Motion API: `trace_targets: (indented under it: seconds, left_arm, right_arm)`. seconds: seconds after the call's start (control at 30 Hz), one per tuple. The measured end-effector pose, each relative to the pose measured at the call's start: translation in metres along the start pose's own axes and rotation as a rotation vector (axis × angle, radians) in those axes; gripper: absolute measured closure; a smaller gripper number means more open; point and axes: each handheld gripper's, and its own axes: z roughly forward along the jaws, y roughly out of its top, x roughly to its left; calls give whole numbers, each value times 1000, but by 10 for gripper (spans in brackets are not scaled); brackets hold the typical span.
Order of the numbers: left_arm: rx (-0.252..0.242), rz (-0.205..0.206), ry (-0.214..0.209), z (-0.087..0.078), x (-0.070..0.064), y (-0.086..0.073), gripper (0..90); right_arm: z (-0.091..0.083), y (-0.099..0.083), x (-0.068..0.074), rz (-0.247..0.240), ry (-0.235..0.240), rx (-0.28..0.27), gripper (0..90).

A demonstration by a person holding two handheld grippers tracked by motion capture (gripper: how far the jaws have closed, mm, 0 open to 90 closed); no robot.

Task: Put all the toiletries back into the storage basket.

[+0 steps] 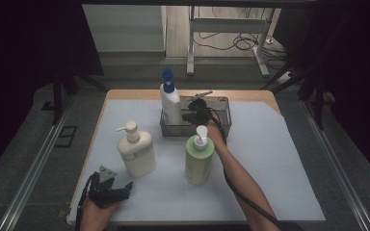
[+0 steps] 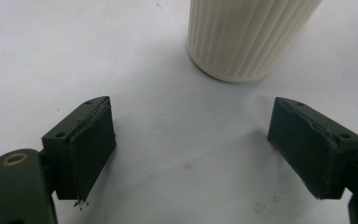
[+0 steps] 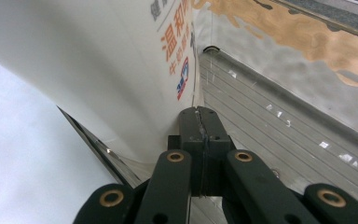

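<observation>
The right claw [image 3: 200,114] has its jaws pressed together with nothing between them, its tip down inside the metal basket [image 1: 224,120] at the far middle of the bench [image 1: 270,159], just beside the white bottle with the blue pump [image 1: 170,103] that stands upright in the basket's left end. In the right gripper view that bottle's curved white wall rises immediately to the left of the closed jaws, close enough that I cannot tell whether they touch it. Its label carries orange Chinese characters, of which 温和 can be read, above a small blue and red badge; the rest is cut off or too blurred.

The left claw [image 1: 110,190] rests low at the near left of the bench with its jaws spread wide and empty. The cream pump bottle [image 1: 136,151] stands upright just ahead of it, slightly to its right; the left gripper view shows the ribbed base [image 2: 242,37] beyond the open pads. Its long axis is vertical, and the left hand is plainly the nearer one, so a short forward reach looks enough to take it. The green pump bottle [image 1: 198,159] stands upright at the middle, just beside the right forearm.
</observation>
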Motion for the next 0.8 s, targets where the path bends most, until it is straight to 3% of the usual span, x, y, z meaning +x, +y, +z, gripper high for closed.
trace_targets:
  seconds: [0.17, 0.2, 0.23, 0.3, 0.37, 0.47, 0.8]
  left_arm:
    - [0, 0, 0, 0, 0, 0, 146]
    - [0, 0, 0, 0, 0, 0, 145]
    - [0, 0, 0, 0, 0, 0, 146]
    - [-1, -1, 0, 0, 0, 0, 146]
    - [-1, 0, 0, 0, 0, 0, 146]
    - [0, 0, 0, 0, 0, 0, 146]
    - [0, 0, 0, 0, 0, 0, 146]
  right_arm:
    - [0, 1, 2, -1, 20, -4, 896]
    - [0, 2, 6, -10, 51, -10, 896]
    - [0, 2, 6, -10, 51, -10, 896]
    - [4, 5, 17, -54, 52, -2, 896]
    - [5, 5, 18, -66, 37, 14, 896]
    - [5, 2, 12, -24, 70, -6, 896]
    - [6, 3, 12, -27, 52, -1, 895]
